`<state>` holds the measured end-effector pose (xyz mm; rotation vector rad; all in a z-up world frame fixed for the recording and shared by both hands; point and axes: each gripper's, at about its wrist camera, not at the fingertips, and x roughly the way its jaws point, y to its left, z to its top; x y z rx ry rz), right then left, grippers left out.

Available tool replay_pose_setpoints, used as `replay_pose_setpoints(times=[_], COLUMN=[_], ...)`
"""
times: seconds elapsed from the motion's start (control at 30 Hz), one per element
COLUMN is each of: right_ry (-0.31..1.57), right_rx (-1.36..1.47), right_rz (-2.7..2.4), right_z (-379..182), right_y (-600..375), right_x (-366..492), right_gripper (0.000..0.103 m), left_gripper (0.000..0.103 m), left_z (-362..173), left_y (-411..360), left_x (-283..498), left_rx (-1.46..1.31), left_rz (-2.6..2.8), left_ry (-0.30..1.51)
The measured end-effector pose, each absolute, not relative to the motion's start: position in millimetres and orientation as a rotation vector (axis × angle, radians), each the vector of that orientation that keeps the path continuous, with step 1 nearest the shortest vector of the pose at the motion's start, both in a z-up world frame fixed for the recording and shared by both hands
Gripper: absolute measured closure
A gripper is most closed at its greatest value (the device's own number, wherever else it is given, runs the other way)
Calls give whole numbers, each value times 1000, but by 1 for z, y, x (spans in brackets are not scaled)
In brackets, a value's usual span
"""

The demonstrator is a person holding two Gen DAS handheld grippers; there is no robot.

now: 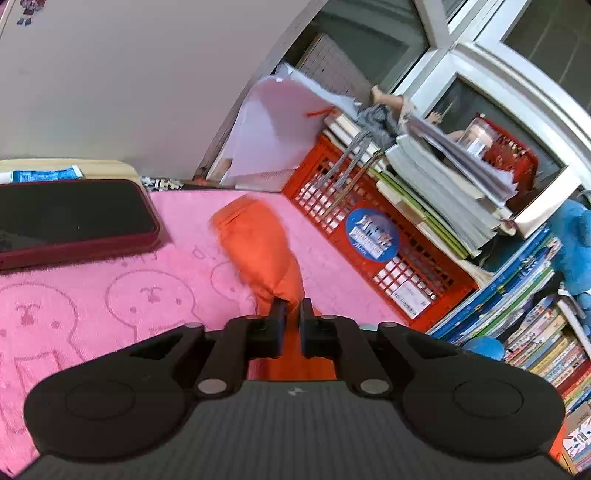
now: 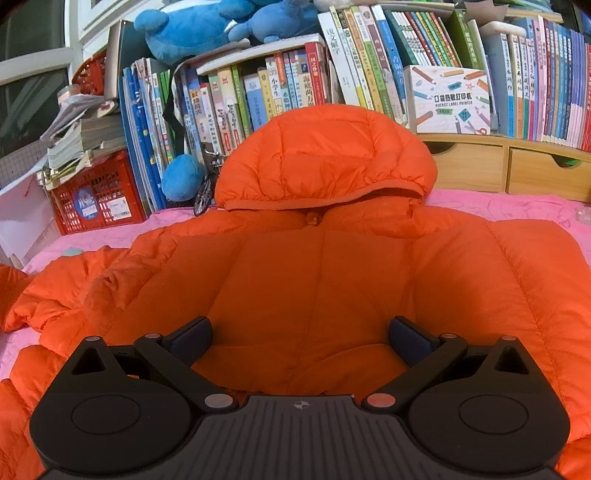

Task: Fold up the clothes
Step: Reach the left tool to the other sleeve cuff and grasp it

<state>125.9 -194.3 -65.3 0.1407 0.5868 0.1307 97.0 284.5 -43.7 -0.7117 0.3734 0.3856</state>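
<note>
An orange hooded puffer jacket (image 2: 314, 266) lies spread front-down on a pink towel (image 2: 517, 206), hood (image 2: 325, 158) toward the bookshelf. My right gripper (image 2: 299, 338) is open over the jacket's lower middle, its fingers apart and holding nothing. In the left wrist view my left gripper (image 1: 291, 310) is shut on the orange sleeve (image 1: 258, 251), which hangs blurred from the fingertips above the pink towel (image 1: 92, 295).
A dark red phone (image 1: 70, 221) lies on the towel at left. A red crate (image 1: 369, 236) with stacked books borders the towel. A bookshelf (image 2: 369, 74), blue plush toys (image 2: 192, 29), a toy bicycle (image 2: 207, 184) and wooden drawers (image 2: 509, 166) stand behind the jacket.
</note>
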Motion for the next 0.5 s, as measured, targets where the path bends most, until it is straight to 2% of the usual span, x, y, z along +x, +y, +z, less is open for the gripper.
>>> replay_pose_setpoints(times=[0.03, 0.1, 0.2, 0.27, 0.33, 0.37, 0.5], right_ry=[586, 585, 585, 585, 587, 587, 588], right_rx=[143, 147, 149, 149, 151, 152, 154], right_rz=[131, 132, 132, 132, 133, 133, 133], right_z=[-65, -66, -65, -66, -66, -66, -67], right_y=[-195, -195, -195, -195, -196, -196, -196], right_x=[126, 126, 126, 126, 126, 126, 126], right_gripper=[0, 0, 0, 0, 0, 0, 0], left_gripper=[93, 79, 72, 71, 81, 95, 97], left_z=[-47, -56, -69, -74, -74, -72, -40], left_y=[285, 286, 290, 292, 292, 291, 268], left_x=[100, 106, 121, 129, 134, 135, 125], left_rx=[-707, -693, -681, -680, -681, -696, -638], left_rz=[411, 477, 536, 553, 571, 559, 443], left_ry=[389, 419, 470, 471, 459, 452, 353])
